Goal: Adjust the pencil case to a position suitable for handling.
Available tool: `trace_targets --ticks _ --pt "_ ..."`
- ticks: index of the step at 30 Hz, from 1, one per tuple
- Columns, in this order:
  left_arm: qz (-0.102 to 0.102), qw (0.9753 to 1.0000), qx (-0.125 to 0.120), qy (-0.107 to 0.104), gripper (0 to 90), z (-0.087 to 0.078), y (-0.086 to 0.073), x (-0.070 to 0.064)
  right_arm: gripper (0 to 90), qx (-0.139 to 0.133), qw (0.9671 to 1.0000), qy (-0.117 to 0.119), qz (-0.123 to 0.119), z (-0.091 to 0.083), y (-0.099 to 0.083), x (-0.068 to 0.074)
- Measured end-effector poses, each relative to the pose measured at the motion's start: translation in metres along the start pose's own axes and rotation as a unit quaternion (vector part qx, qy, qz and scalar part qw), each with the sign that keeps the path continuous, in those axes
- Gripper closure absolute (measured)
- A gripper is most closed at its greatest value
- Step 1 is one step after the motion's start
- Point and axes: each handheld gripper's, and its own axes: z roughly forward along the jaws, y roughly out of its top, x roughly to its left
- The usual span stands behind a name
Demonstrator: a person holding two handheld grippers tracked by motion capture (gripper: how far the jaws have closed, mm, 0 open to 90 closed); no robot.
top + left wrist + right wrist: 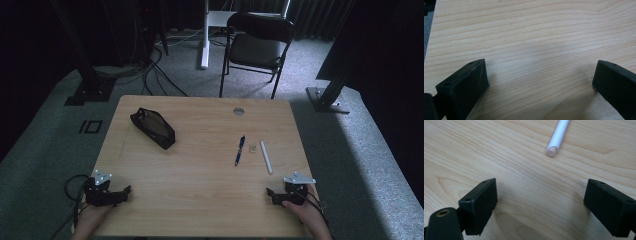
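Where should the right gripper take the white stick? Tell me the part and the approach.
Take the white stick at mid-length, from above, fingers closing across its narrow width. It lies flat on the table, long and round, just ahead of the open right gripper, clear of the blue pen beside it.

No readable text, label, brand, number or sign anywhere

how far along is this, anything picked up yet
Nothing looks done: the pen, white tube and black pouch all lie loose on the table. Both the left gripper and right gripper are open and empty, the right nearest the tube. All handling remains.
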Motion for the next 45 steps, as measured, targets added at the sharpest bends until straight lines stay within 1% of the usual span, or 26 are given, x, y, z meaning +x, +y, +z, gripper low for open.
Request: trace_targets --ticks 17,24,26,27,29,32,35,37,43,45 --pt "0.000 1.0000 -0.001 -0.001 0.3 0.000 0.000 0.000 11.3 0.000 1.0000 -0.001 0.000 0.000 0.000 0.000" --pt "0.000 1.0000 -0.001 -0.001 0.2 0.000 0.000 0.000 11.3 -0.001 1.0000 -0.001 0.002 0.001 0.003 0.003" --pt "0.000 1.0000 -0.001 -0.001 0.3 0.000 0.000 0.000 11.3 -0.002 1.0000 -0.003 0.002 0.001 0.005 0.004" --pt "0.000 1.0000 -0.001 -0.001 0.3 0.000 0.000 0.000 11.3 -0.005 1.0000 -0.002 0.007 0.001 0.007 0.004" --pt "0.000 1.0000 -0.001 -0.001 0.3 0.000 0.000 0.000 11.3 -0.011 0.9999 -0.002 0.005 0.001 0.010 0.005" --pt "0.000 1.0000 -0.001 -0.001 0.2 0.000 0.000 0.000 11.3 -0.019 0.9998 -0.001 0.008 0.002 0.016 0.006" --pt "0.000 1.0000 -0.001 -0.001 0.2 0.000 0.000 0.000 11.3 -0.023 0.9997 -0.005 0.003 0.004 0.022 0.008" --pt "0.001 1.0000 0.000 -0.001 0.2 0.000 0.000 0.000 11.3 -0.025 0.9997 -0.001 0.006 0.005 0.025 0.008" --pt "0.000 1.0000 -0.001 -0.001 0.3 0.000 0.000 0.000 11.3 -0.036 0.9993 0.006 0.000 0.004 0.037 0.011" --pt "0.000 1.0000 -0.001 -0.001 0.2 0.000 0.000 0.000 11.3 -0.039 0.9992 0.005 -0.005 0.004 0.041 0.013"
